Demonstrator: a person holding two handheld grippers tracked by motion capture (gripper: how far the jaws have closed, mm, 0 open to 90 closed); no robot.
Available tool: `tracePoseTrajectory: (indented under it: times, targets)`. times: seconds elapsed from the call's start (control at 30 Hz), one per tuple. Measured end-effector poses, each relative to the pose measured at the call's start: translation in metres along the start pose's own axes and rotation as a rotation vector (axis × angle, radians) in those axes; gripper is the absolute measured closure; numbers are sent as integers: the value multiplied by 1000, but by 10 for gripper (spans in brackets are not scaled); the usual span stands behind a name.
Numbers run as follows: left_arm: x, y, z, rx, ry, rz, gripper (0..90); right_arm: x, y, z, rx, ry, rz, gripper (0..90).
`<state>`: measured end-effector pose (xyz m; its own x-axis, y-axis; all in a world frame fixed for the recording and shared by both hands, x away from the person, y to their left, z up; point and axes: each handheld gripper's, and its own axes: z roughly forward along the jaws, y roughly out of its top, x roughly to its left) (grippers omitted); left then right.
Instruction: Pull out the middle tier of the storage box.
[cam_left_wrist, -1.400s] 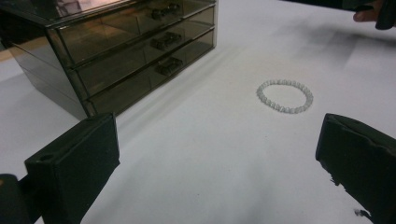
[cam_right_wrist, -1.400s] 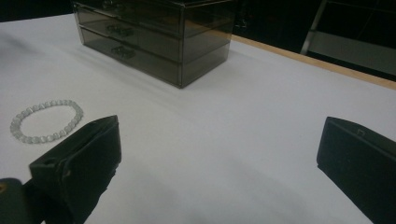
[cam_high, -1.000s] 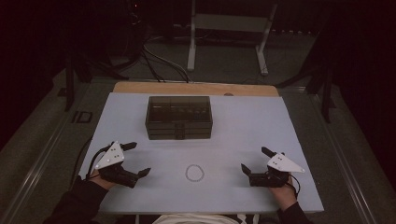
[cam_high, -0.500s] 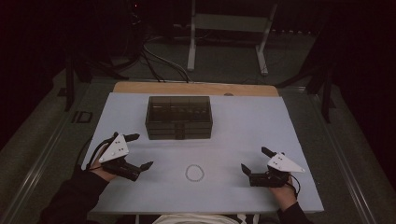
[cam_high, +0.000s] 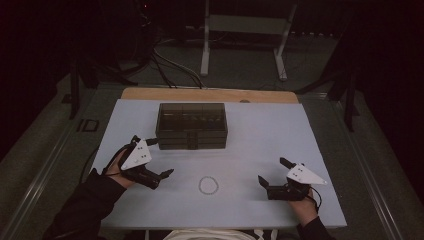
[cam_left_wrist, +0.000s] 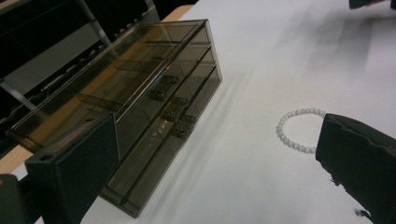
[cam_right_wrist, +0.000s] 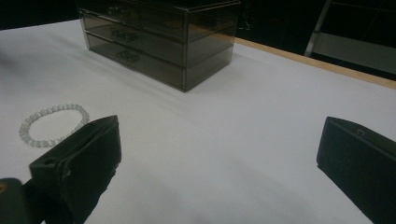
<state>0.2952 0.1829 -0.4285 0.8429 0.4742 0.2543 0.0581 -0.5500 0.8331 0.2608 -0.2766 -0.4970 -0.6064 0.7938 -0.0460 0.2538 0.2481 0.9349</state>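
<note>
White table (cam_high: 260, 135) carries drawer box (cam_high: 191, 126), bead bracelet (cam_high: 208, 185).

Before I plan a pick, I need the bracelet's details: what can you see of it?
The bracelet is a closed ring of small, pale, translucent-looking round beads. It lies flat on the white table, in front of the smoky drawer box and apart from it, between the two grippers. Nothing touches it.

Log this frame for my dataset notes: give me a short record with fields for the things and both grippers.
surface: white table
box: smoky transparent plastic three-drawer box, drawers shut, at the table's far middle
bracelet: white bead bracelet, flat, between the grippers
left gripper: open, empty, near the box's left front corner
right gripper: open, empty, right of the bracelet
</note>
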Motion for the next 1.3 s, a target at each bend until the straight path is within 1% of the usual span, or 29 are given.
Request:
tracePoseTrajectory:
  times: [0.03,0.2,0.27,0.33,0.4,0.43,0.5,0.53,0.57,0.63,0.7,0.73,0.77,0.83,0.87,0.9,0.93,0.97,1.0,1.07,1.1,1.13,1.17,1.2,1.23,1.27,1.3]
  targets:
    - [-1,4,6,13,-13,19,10,0,0,0,2,1,-2,0]
    - [-1,9,14,24,-21,35,10,0,0,0,-1,1,-2,0]
    - [0,12,19,35,-15,54,10,1,0,0,2,1,-4,0]
    - [0,13,21,36,-12,59,10,1,0,0,2,1,-4,0]
    - [0,16,26,49,-9,75,10,1,0,0,2,2,-4,0]
    - [-1,18,30,59,0,85,10,0,0,0,2,3,-2,0]
    - [0,18,33,66,-1,82,10,0,0,1,3,5,-3,0]
    - [0,19,37,78,-6,87,10,1,0,1,4,5,-4,0]
    - [-1,20,40,86,0,91,10,1,0,1,4,6,-5,0]
    - [-2,21,45,102,5,106,10,1,0,1,5,8,-3,0]
    - [-4,22,51,122,15,133,10,0,0,1,5,10,-2,0]
    - [-4,22,51,122,15,133,10,0,0,1,5,10,-2,0]
    - [-5,24,55,136,16,143,10,0,0,1,6,11,-2,0]
    - [-7,24,59,147,23,160,10,0,0,1,6,14,-1,0]
    - [-7,24,59,147,23,160,10,1,0,1,7,15,0,0]
    - [-10,24,63,172,47,194,10,1,0,1,8,16,0,0]
    - [-10,24,63,172,47,194,10,1,0,1,8,16,0,0]
    - [-12,24,67,191,56,210,10,1,0,1,10,16,0,0]
    - [-13,23,69,195,63,214,10,1,0,1,11,17,0,0]
    - [-15,23,73,227,66,202,10,1,0,1,11,17,0,0]
    - [-15,23,73,227,66,202,10,1,0,1,10,18,0,0]
    - [-16,23,75,234,87,204,10,1,0,1,11,18,2,0]
    - [-18,23,78,273,93,204,10,1,0,1,11,19,2,0]
    - [-20,23,79,289,112,218,10,1,0,1,11,19,1,0]
    - [-21,23,81,301,129,241,10,1,0,1,11,19,2,0]
    - [-22,22,82,314,123,257,10,1,0,1,12,19,2,0]
    - [-24,22,83,333,135,276,10,1,0,1,12,19,2,0]
